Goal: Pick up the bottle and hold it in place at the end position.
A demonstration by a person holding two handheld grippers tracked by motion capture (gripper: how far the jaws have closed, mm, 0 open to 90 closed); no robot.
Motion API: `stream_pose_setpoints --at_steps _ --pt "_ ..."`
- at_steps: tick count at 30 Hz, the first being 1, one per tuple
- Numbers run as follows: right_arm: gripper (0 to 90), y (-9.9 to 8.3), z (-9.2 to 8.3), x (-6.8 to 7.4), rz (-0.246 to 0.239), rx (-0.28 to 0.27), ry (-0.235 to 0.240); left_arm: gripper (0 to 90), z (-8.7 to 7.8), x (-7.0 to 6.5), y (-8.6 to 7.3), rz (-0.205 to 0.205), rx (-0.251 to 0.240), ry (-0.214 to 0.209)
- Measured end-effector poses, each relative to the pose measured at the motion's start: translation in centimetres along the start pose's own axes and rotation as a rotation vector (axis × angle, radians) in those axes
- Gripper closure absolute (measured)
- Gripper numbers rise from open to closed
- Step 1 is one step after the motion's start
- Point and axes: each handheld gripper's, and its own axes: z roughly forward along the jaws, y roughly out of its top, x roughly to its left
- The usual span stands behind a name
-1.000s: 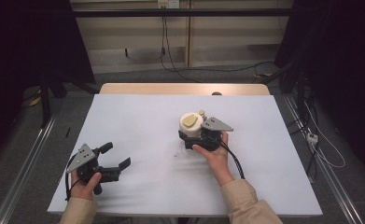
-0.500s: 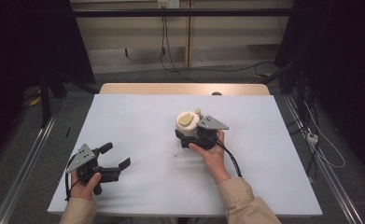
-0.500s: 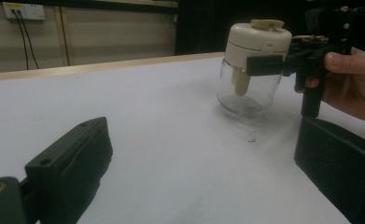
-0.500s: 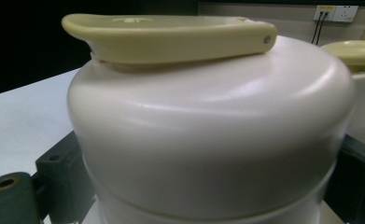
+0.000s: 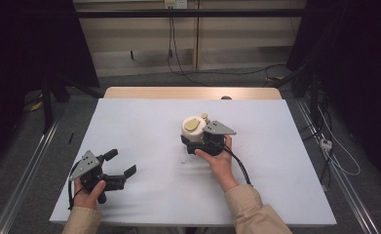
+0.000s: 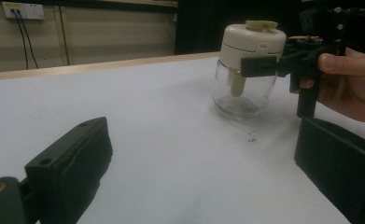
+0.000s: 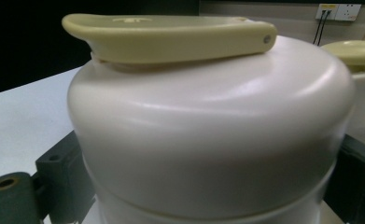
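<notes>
Drifting slightly left since a second ago: right claw (image 5: 194, 139), clamping the jar (image 6: 243, 88) by its cream lid (image 5: 194, 127), mid-table (image 5: 144, 122). Sitting at the near-left corner, jaws apart: left claw (image 5: 121, 163).

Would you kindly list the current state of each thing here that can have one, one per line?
Glass jar: upright on the table, looks empty, cream lid on.
Cream lid: seated on the jar, its yellowish flap lying flat on top.
Right gripper: jaws closed on the lid from both sides.
Left gripper: jaws open, holding nothing, apart from the jar.
</notes>
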Motion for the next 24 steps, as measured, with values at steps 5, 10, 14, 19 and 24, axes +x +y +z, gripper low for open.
stream_pose_setpoints --at_steps 5,10,14,19,24 --pt "6.6 -0.16 0.14 -0.07 0.007 0.004 -0.003 3.7 -0.01 -0.02 0.01 0.001 -0.001 0.000" --pt "6.6 -0.18 0.12 -0.16 0.011 0.004 -0.006 3.6 0.02 -0.01 -0.02 0.000 0.001 0.001" --pt "6.7 -0.24 0.18 -0.17 0.011 0.006 -0.004 3.6 0.04 -0.01 -0.02 0.001 0.001 0.001" --pt "6.7 -0.43 0.33 -0.14 0.009 0.014 -0.003 3.6 0.04 -0.03 -0.04 0.001 0.002 0.000" --pt "6.6 -0.47 0.43 -0.09 0.004 0.015 0.001 3.7 0.05 -0.06 -0.05 0.003 0.003 -0.001"
